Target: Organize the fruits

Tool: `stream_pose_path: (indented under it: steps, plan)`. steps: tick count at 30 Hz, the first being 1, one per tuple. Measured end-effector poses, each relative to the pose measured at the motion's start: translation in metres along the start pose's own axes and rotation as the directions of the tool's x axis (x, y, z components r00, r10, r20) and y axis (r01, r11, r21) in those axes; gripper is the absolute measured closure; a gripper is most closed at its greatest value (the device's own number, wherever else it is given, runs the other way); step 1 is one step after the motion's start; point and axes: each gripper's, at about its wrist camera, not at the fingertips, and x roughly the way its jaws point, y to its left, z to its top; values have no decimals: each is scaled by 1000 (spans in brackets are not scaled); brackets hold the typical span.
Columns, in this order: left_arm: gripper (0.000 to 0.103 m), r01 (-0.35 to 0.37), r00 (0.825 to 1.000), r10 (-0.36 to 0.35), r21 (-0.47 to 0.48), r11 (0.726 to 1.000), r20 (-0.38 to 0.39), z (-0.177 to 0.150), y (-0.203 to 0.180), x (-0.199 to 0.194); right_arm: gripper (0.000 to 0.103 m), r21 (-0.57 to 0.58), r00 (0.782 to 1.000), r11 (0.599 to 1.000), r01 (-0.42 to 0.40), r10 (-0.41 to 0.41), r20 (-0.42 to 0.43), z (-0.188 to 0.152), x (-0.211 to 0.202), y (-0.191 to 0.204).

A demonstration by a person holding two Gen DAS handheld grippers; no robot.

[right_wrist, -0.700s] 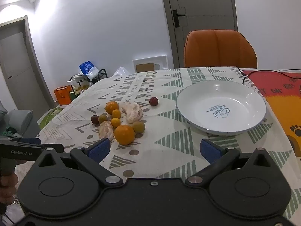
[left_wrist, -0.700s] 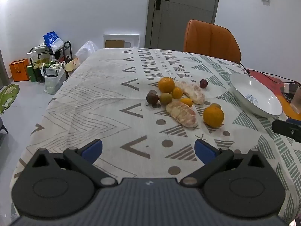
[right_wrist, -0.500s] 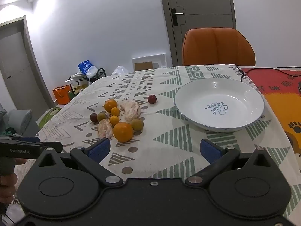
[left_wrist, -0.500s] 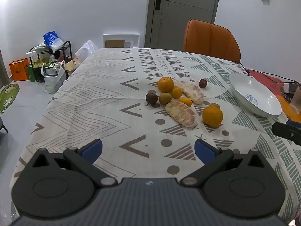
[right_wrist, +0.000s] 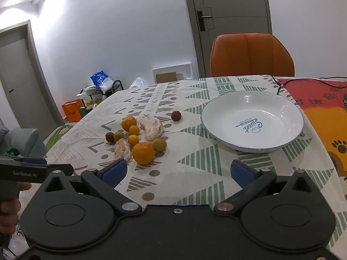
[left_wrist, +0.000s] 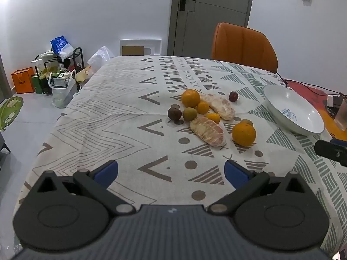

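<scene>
Ten loose fruits were counted on the patterned worktop (right_wrist: 195,169), none yet in the white plate (right_wrist: 284,108), so the sorting was judged barely begun. At the far left of the cluster a dark round fruit (left_wrist: 174,113) was seen touching a greenish one (left_wrist: 190,114). Behind them a large orange (left_wrist: 190,98) was set against two small oranges (left_wrist: 203,107) and a peeled citrus piece (left_wrist: 221,106); a second peeled piece (left_wrist: 207,131) was laid nearer the cameras. Further right, the nearest orange (right_wrist: 143,153) was found with a green-brown fruit (right_wrist: 159,144) touching it, and a small red fruit (right_wrist: 176,115) was left apart, towards the plate. The plate was placed empty to the right of the pile, presumably as the collecting dish.

The left claw (left_wrist: 171,171) was held spread and empty above the near cloth, aimed at the pile. The right claw (right_wrist: 177,170) was likewise spread and empty, pointed between the nearest orange and the plate, probably so that either could be reached. The closeness of the fruits was judged the main obstacle: neighbours could be nudged and rolled. An orange chair (right_wrist: 251,54), a cable (right_wrist: 303,80) and a red mat (right_wrist: 321,99) were noted beyond the plate, clear of the path.
</scene>
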Motion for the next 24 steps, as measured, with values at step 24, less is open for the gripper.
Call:
stream_pose_path:
  steps: [24]
  plan:
    - [0, 7, 1000, -7, 8, 1000, -8, 12, 0, 17, 0, 5, 999, 1000, -14, 14, -36, 6, 18, 0]
